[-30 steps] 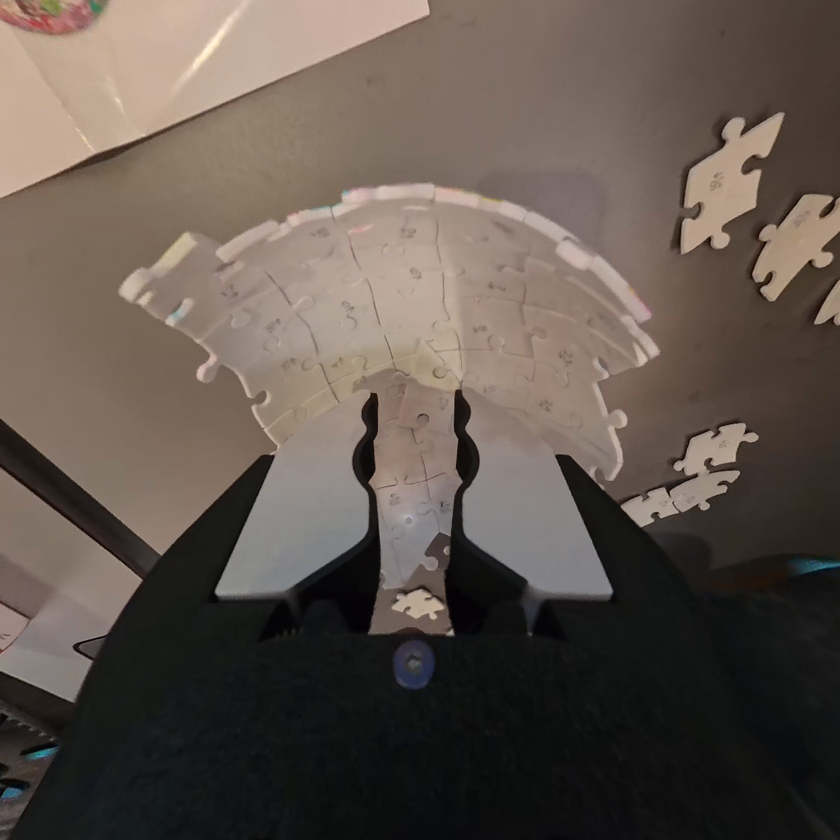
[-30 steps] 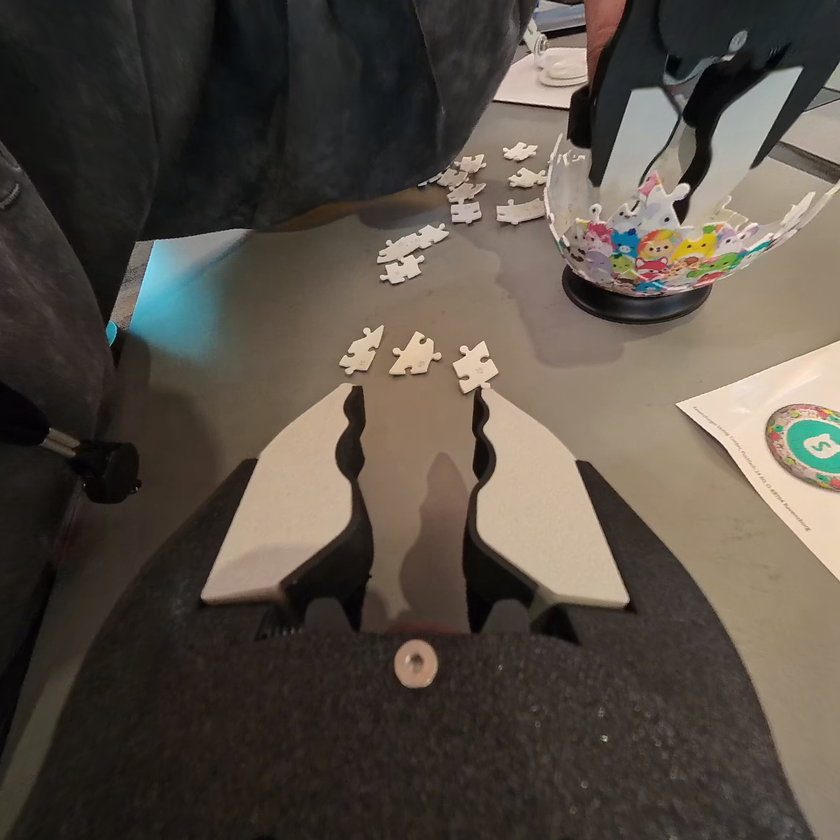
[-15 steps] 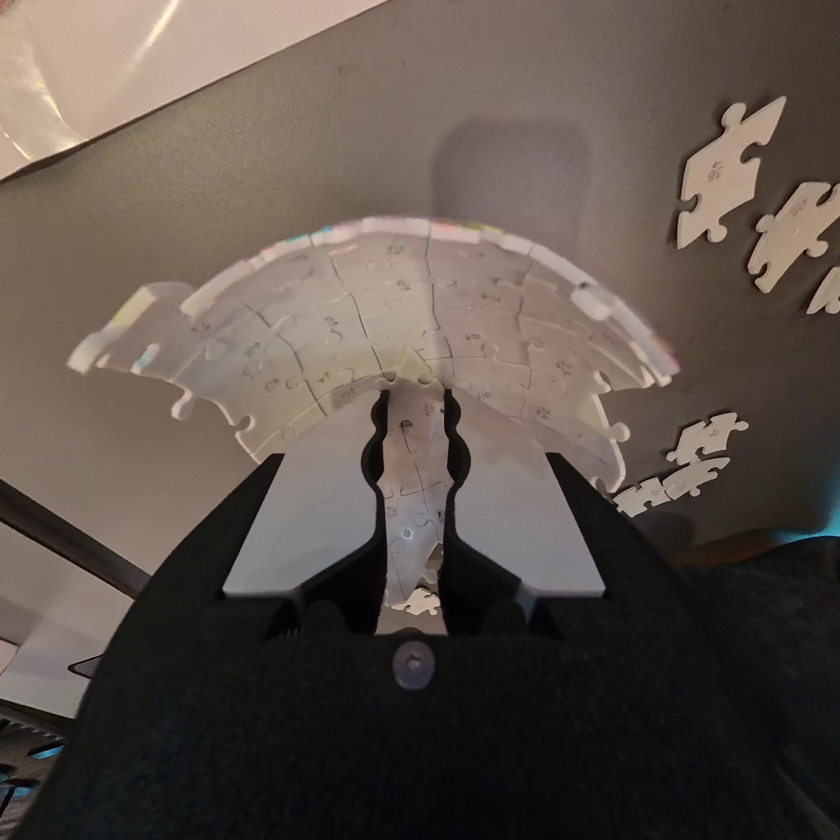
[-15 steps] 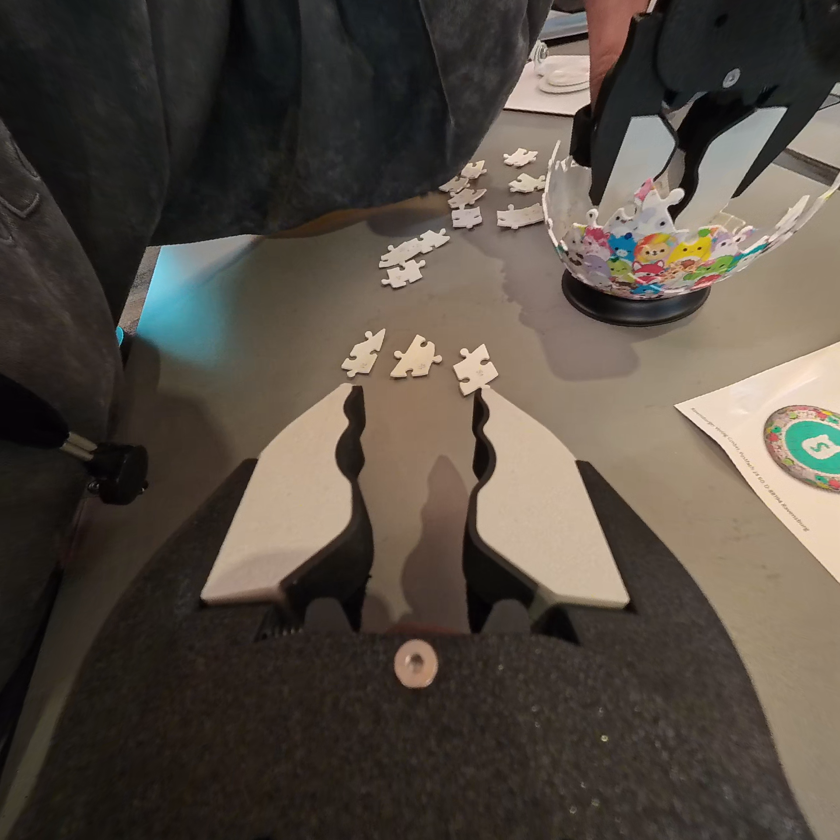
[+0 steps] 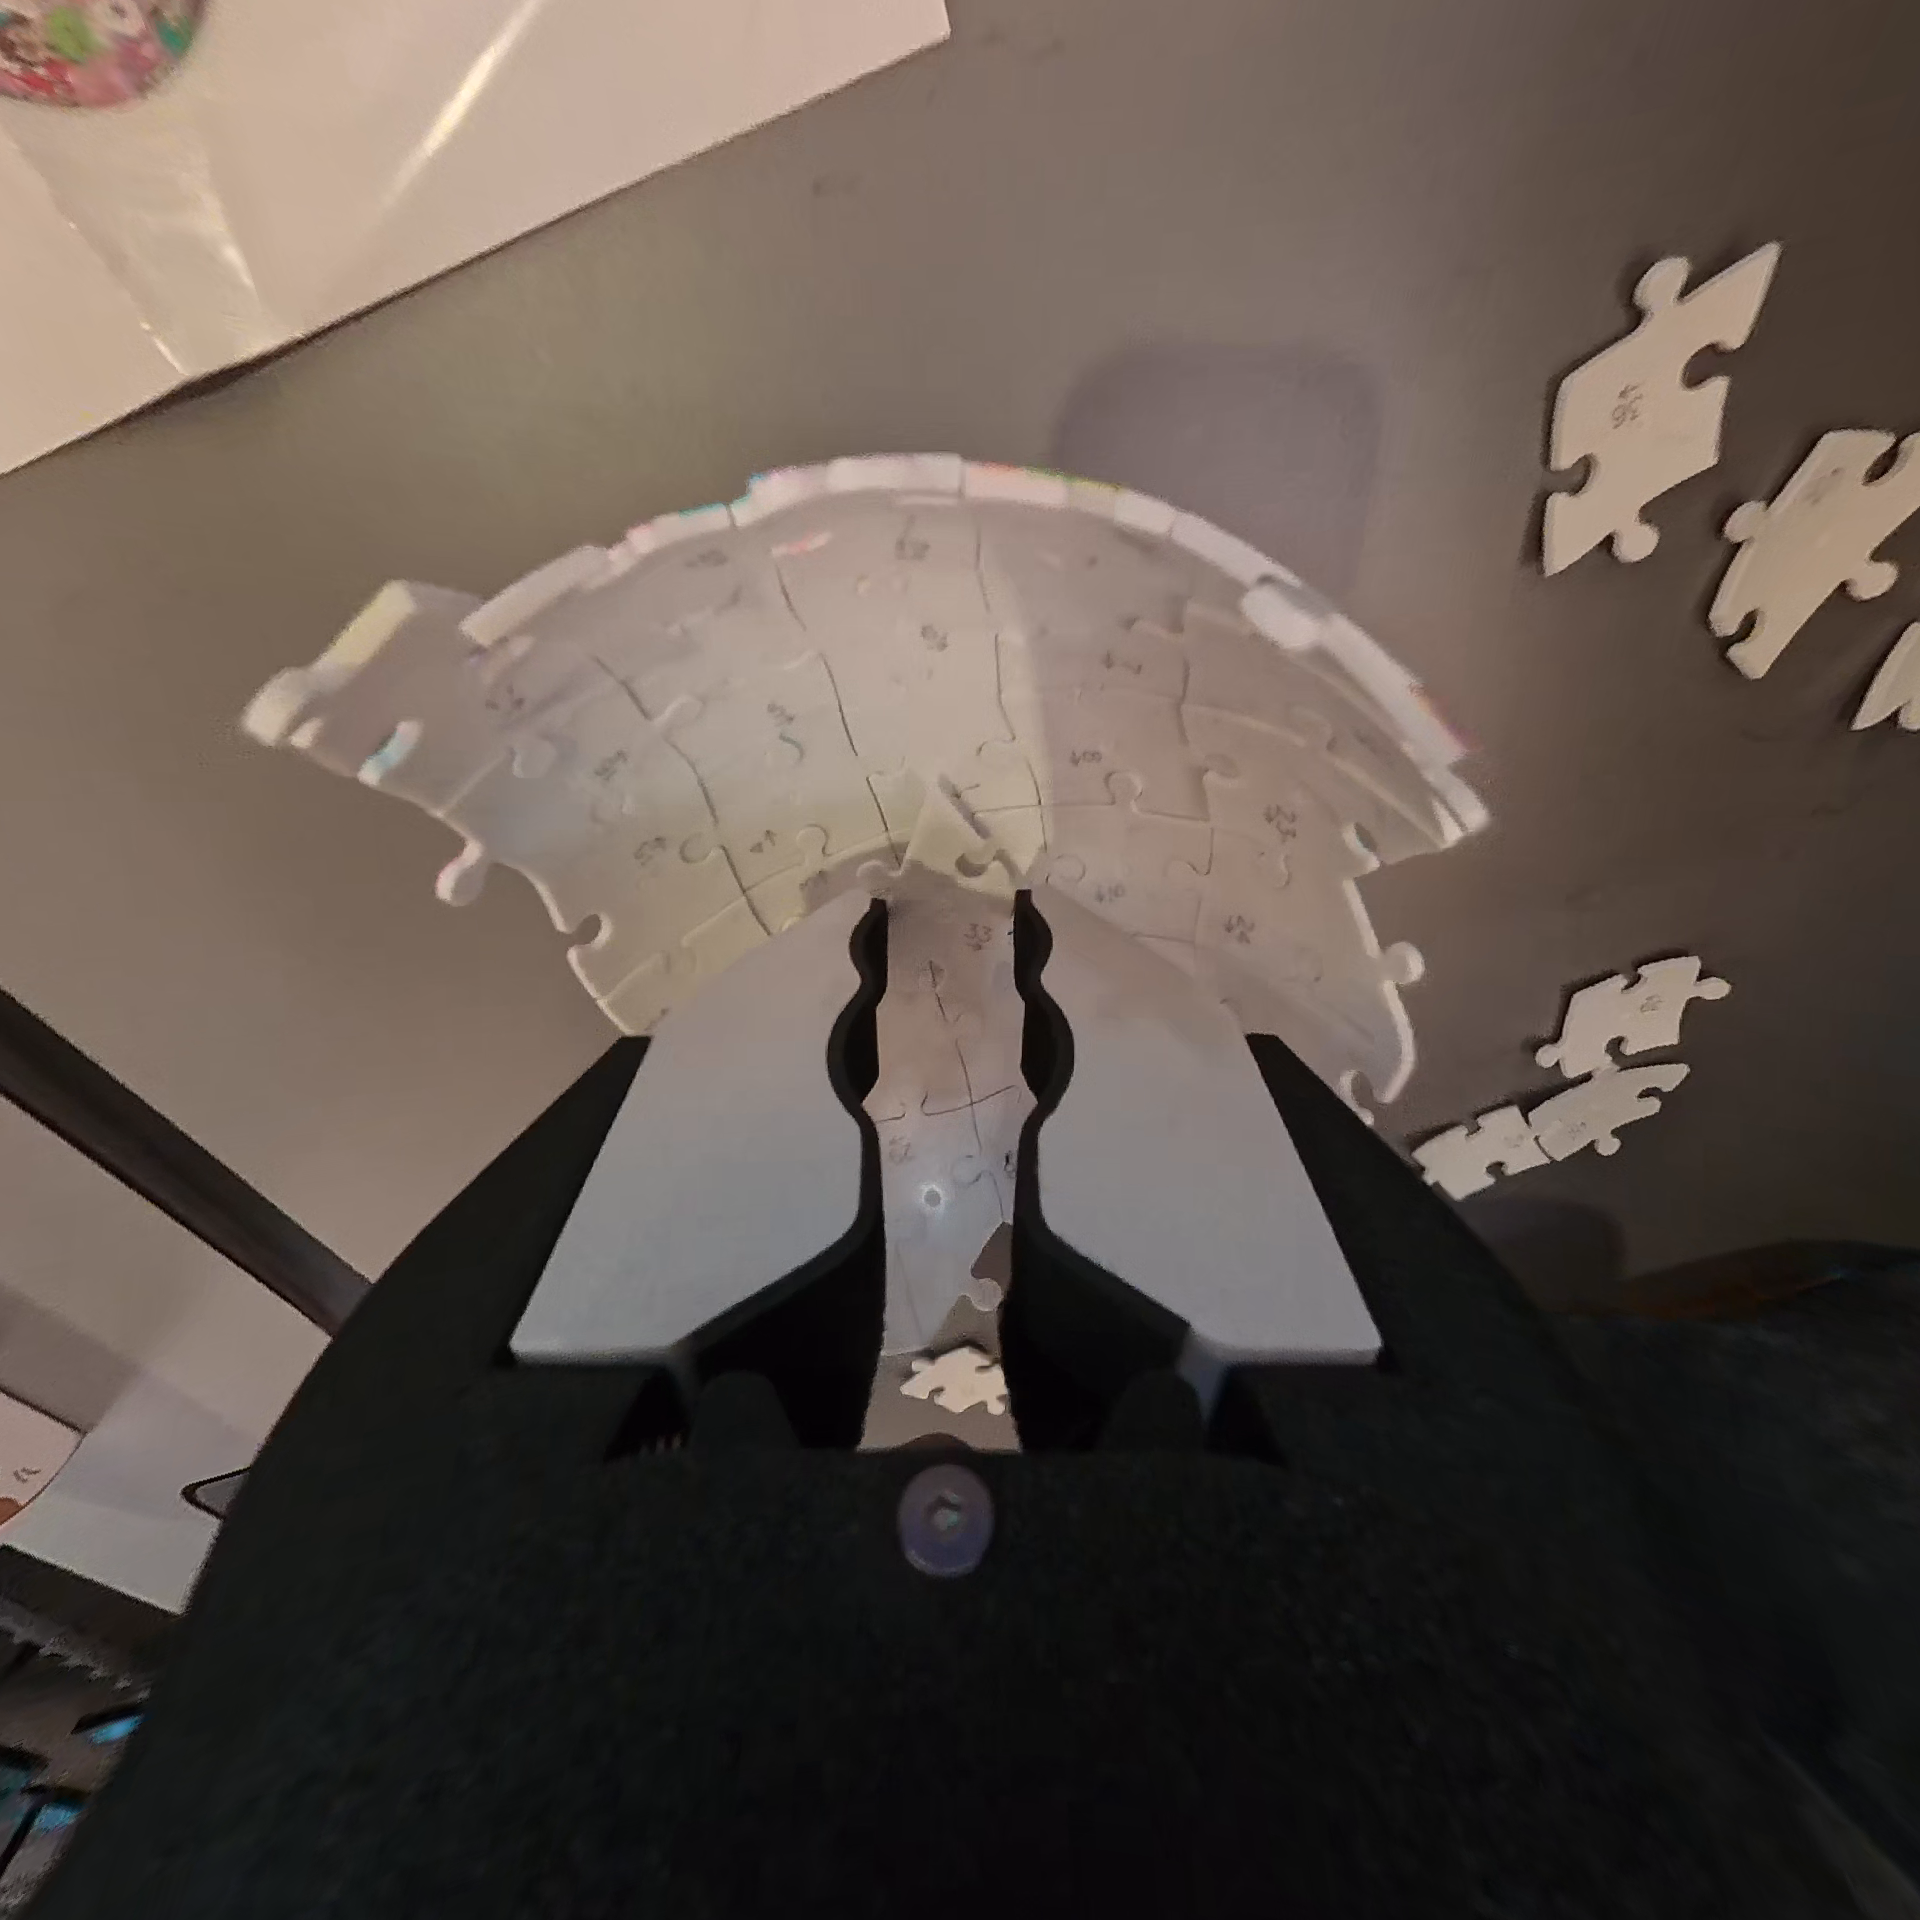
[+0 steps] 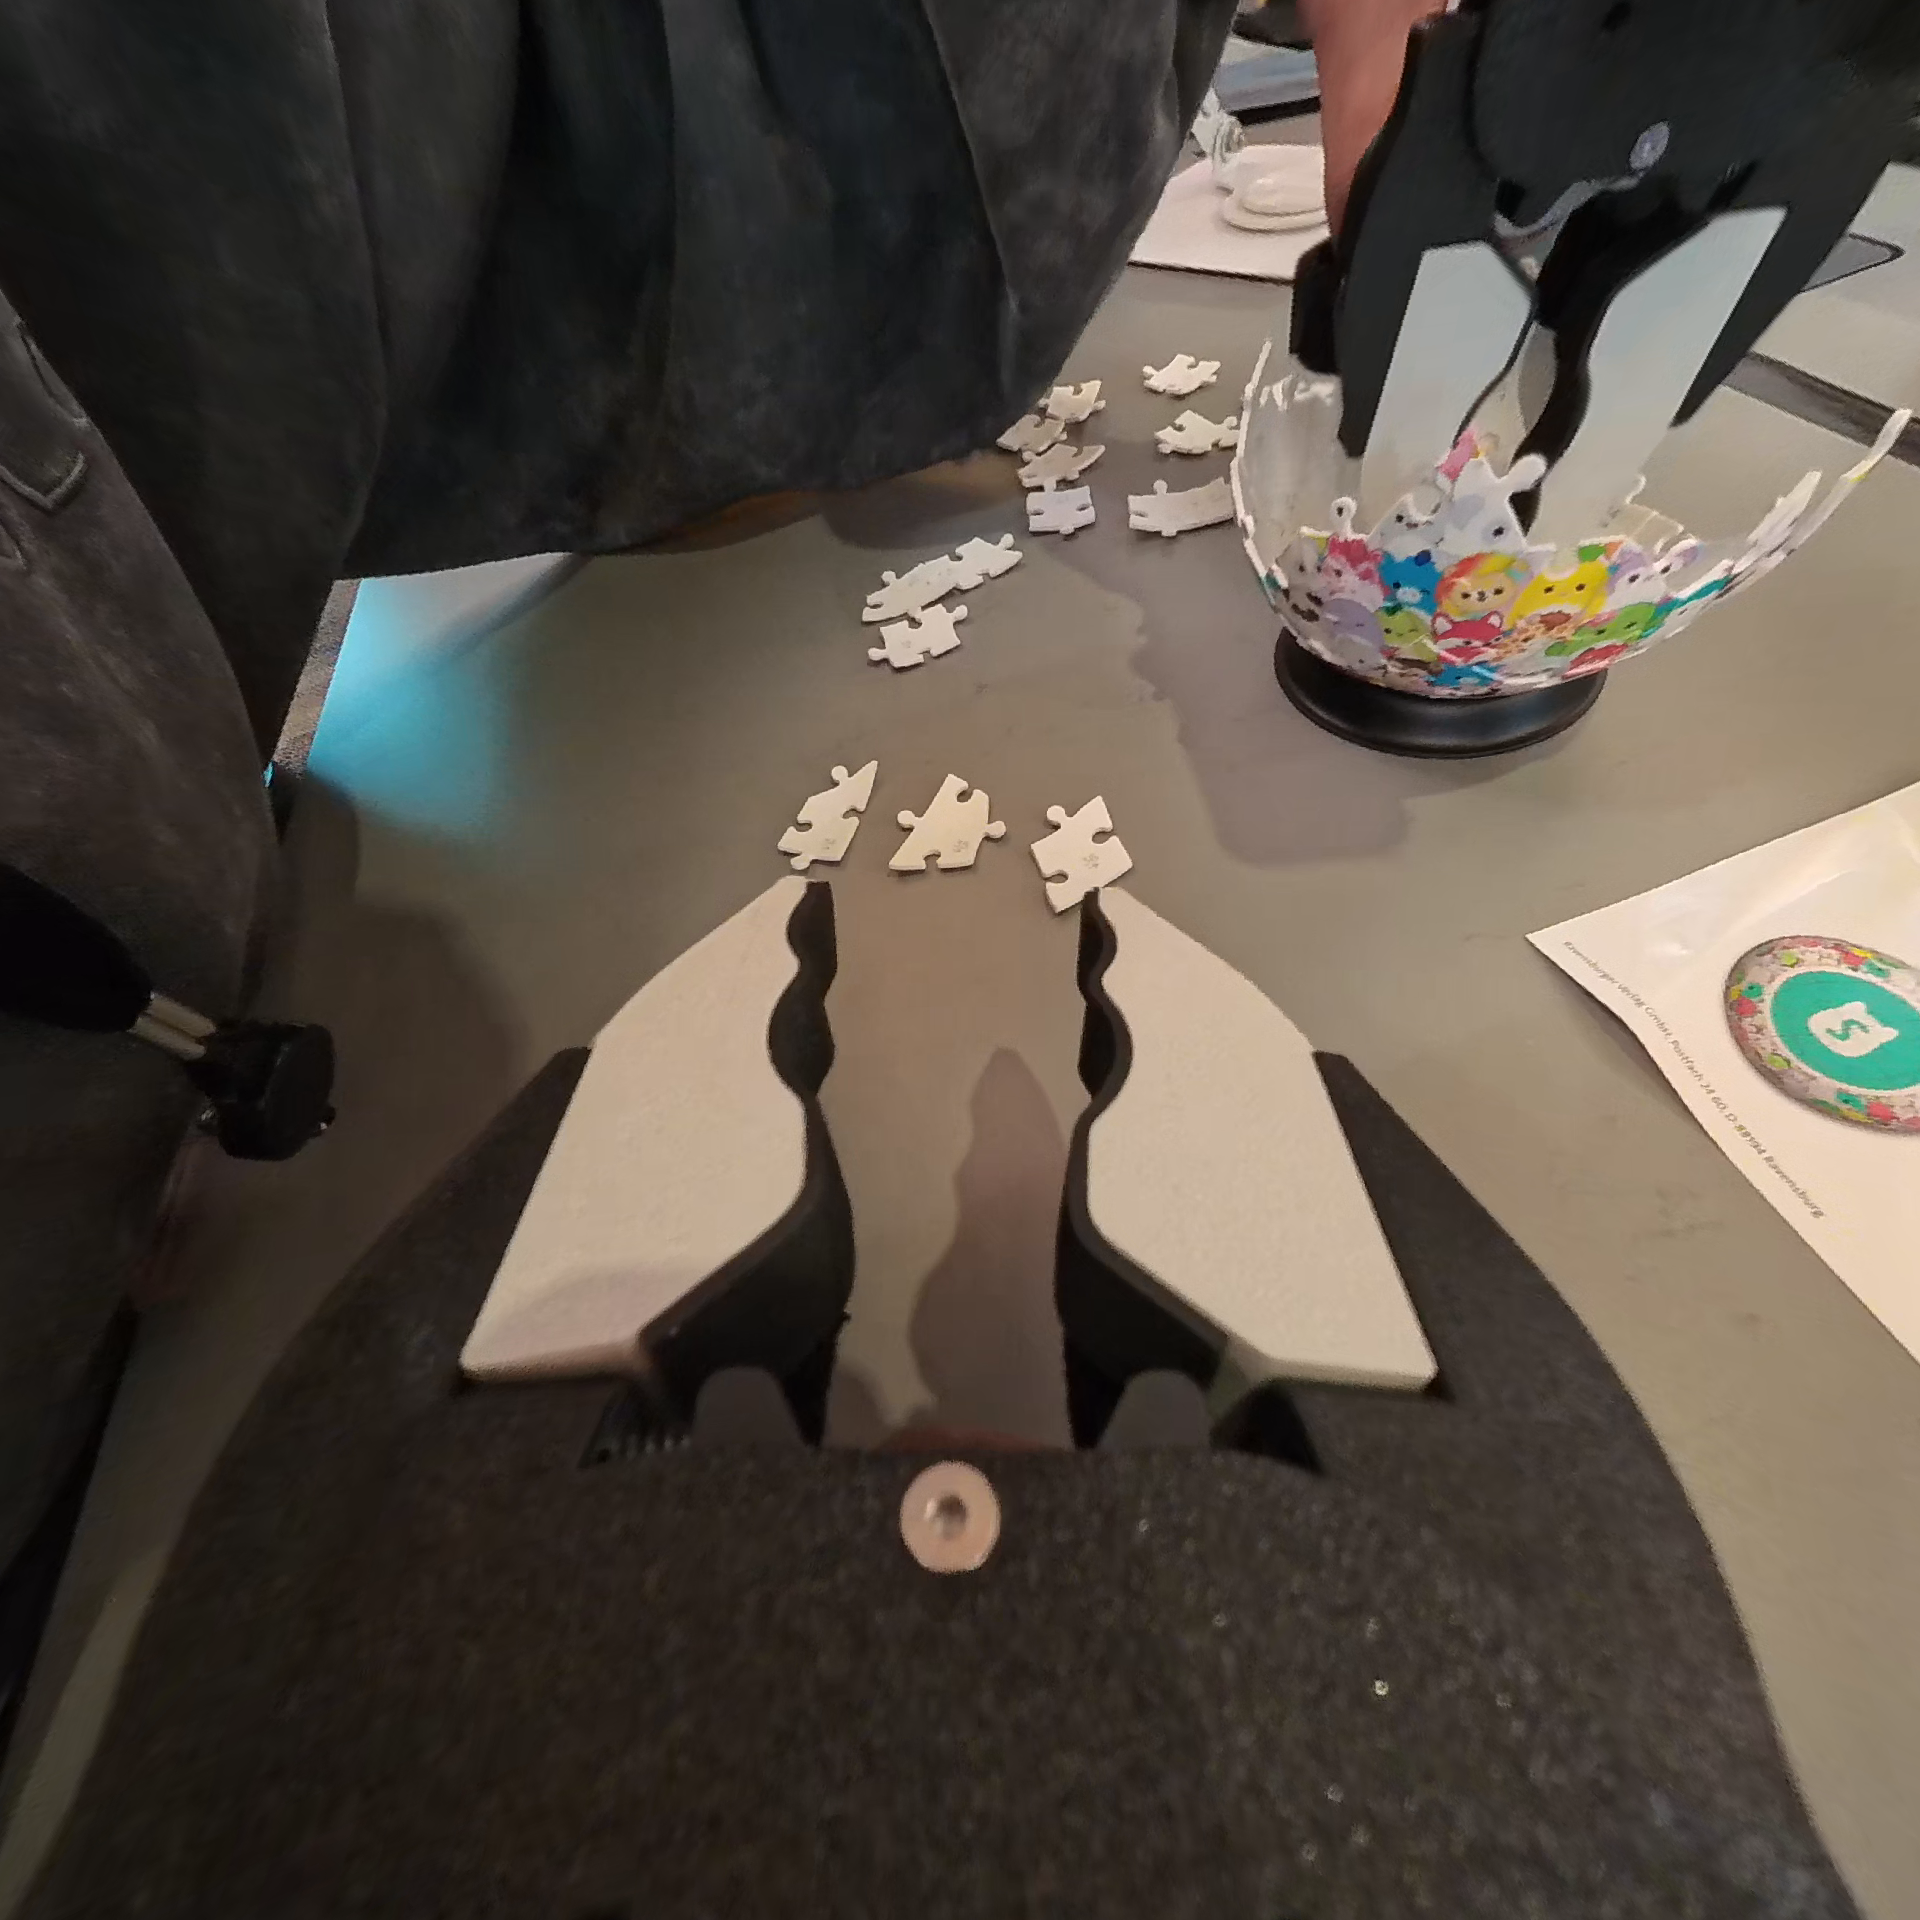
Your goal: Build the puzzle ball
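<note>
- Left wrist view: the left gripper [image 5: 951, 904] is reaching into the puzzle ball [image 5: 894, 707] (half-built bowl); its jaws are standing narrowly apart, and whether they are pinching a piece is unclear.
- Right wrist view: the right gripper [image 6: 951, 899] is hanging agape, holding nothing, beside three loose pieces [image 6: 948, 828], well apart from the puzzle ball on its black stand [image 6: 1439, 707].

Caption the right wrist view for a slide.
Open right gripper faces three loose pieces on the grey table; left gripper works at the half-built puzzle ball.

On the grey table [image 6: 623, 748] a white printed sheet [image 6: 1714, 1060] with a round coloured picture is seen at the right, another white sheet [image 6: 1205, 234] with small white objects lies far behind, and a person's dark grey clothing [image 6: 623, 260] hangs over the near-left edge.
</note>
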{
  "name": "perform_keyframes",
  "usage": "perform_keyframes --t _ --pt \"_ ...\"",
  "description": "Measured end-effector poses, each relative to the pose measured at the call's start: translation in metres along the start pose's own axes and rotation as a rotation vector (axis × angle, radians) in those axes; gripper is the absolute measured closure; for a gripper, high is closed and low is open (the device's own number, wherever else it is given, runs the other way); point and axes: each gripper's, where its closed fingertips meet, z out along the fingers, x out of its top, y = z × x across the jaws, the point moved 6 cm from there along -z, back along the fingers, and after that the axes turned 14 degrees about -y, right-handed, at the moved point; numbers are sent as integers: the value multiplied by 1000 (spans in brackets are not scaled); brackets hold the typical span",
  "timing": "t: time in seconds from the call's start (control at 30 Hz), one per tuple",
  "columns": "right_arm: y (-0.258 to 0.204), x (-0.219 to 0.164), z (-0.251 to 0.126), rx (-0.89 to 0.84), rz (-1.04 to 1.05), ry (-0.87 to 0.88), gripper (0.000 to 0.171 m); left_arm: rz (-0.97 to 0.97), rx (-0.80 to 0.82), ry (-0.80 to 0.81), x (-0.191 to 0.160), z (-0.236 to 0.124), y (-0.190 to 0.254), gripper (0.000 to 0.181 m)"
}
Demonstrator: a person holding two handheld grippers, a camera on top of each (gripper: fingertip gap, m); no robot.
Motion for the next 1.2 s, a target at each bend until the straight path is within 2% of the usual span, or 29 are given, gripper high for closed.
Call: perform_keyframes --t 0.2,0.4,0.53,0.6,0.63,0.67,0.7,0.73,0.77,0.93,1.07,1.17,1.2 --pt "9 5 -4 -55 31 14 129 -39 88 68 -10 -31 0 158" --pt "37 52 -21 -156 219 119 132 -112 212 337 -3 -105 32 158" --pt "41 82 -33 47 455 275 133 -110 298 353 13 -131 74 158" --pt "37 85 -23 153 542 235 126 -105 313 358 24 -141 99 158" --pt "28 89 -17 265 553 221 125 -102 337 351 29 -144 110 158" --pt "17 95 -16 398 550 242 137 -101 374 319 33 -146 119 158" --pt "10 95 -18 461 560 250 171 -104 430 265 35 -147 125 158" --pt "7 92 -19 433 583 240 171 -97 478 227 38 -148 132 173" --pt "4 90 -24 397 577 268 171 -84 503 221 42 -150 140 178" --pt "-19 69 -50 267 539 249 171 -147 509 227 49 -165 166 173" --pt "-20 29 -78 -47 509 168 171 -291 396 301 35 -172 187 167" --pt "-29 5 -70 -104 478 122 171 -392 387 403 35 -175 200 162" --pt "-31 -1 -64 -137 452 100 165 -423 389 458 37 -176 203 160"
